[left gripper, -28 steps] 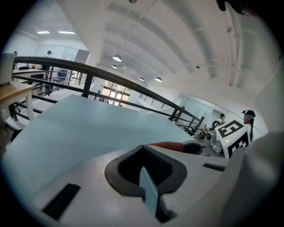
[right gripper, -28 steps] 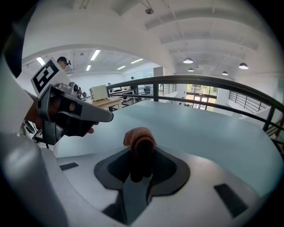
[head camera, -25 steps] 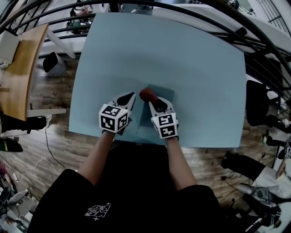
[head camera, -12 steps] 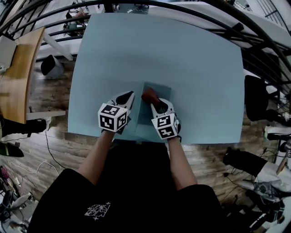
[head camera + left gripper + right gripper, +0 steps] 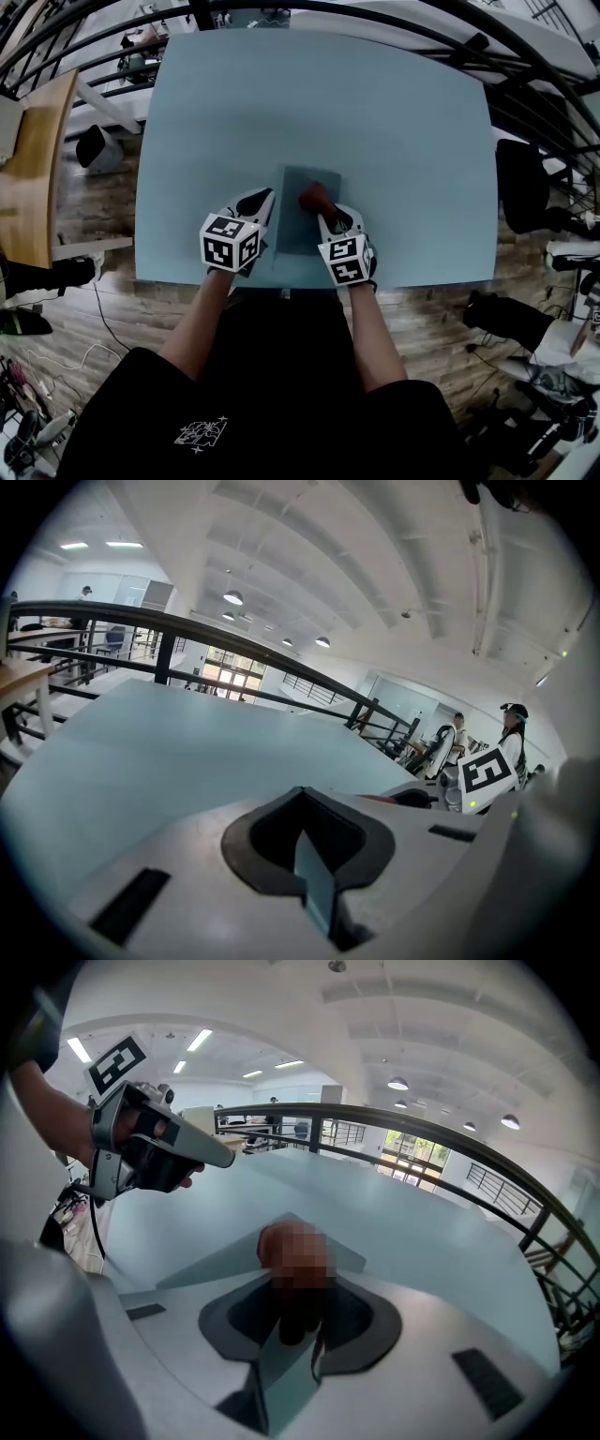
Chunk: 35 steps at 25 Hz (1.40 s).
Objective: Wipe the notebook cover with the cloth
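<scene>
The right gripper [image 5: 324, 214] holds a red cloth [image 5: 312, 196] on the notebook [image 5: 294, 227].

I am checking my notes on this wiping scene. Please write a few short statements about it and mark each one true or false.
1. The right gripper has its jaws shut on the red cloth. True.
2. The cloth is over bare table, far from the notebook. False: it is over the cover of the notebook, near its far right corner.
3. The notebook lies near the edge of the table closest to the person. True.
4. The left gripper holds a second cloth. False: no cloth shows in its jaws; it is by the notebook's left edge.
</scene>
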### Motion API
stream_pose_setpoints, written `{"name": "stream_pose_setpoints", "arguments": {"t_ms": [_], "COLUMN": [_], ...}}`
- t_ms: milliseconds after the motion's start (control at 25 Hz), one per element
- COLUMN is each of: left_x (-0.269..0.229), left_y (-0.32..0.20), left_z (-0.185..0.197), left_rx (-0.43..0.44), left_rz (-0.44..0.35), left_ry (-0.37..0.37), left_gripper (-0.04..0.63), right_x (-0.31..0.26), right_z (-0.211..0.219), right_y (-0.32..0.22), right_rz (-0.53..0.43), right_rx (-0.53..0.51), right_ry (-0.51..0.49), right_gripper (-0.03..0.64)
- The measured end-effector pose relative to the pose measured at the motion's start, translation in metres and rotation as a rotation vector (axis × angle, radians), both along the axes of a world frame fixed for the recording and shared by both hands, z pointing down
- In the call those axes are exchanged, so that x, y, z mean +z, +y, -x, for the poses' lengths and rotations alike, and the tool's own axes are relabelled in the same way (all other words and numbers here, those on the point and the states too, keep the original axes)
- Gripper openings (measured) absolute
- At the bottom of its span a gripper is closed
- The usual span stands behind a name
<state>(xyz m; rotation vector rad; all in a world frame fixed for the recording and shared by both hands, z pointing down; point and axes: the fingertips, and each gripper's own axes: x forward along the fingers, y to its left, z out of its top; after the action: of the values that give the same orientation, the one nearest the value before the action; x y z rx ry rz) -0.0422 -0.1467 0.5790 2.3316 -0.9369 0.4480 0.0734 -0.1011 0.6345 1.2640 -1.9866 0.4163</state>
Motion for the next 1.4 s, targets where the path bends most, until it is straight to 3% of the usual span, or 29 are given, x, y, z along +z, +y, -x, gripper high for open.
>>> {"name": "stream_pose_setpoints", "arguments": {"t_ms": [480, 800, 1040, 1400], "left_x": [-0.001, -0.004, -0.008, -0.011], "left_y": [0.002, 0.004, 0.007, 0.008], "left_z": [-0.013, -0.019, -0.007, 0.016], "left_rx": [0.037, 0.056, 0.043, 0.002], "left_rz": [0.000, -0.008, -0.015, -0.022], "left_ry": [0.003, 0.011, 0.012, 0.012], "left_gripper": [-0.008, -0.008, -0.008, -0.008], "right_x": [-0.001, -0.015, -0.033, -0.034], "right_z": [-0.044, -0.050, -0.025, 0.049], "right_y": [0.012, 0.018, 0.017, 0.015], "right_rz": [0.012, -0.015, -0.065, -0.068], "right_rx": [0.104, 0.150, 0.122, -0.052], "right_ry": [0.030, -0.001, -0.044, -0.059], "right_gripper": [0.107, 0.105, 0.103, 0.103]}}
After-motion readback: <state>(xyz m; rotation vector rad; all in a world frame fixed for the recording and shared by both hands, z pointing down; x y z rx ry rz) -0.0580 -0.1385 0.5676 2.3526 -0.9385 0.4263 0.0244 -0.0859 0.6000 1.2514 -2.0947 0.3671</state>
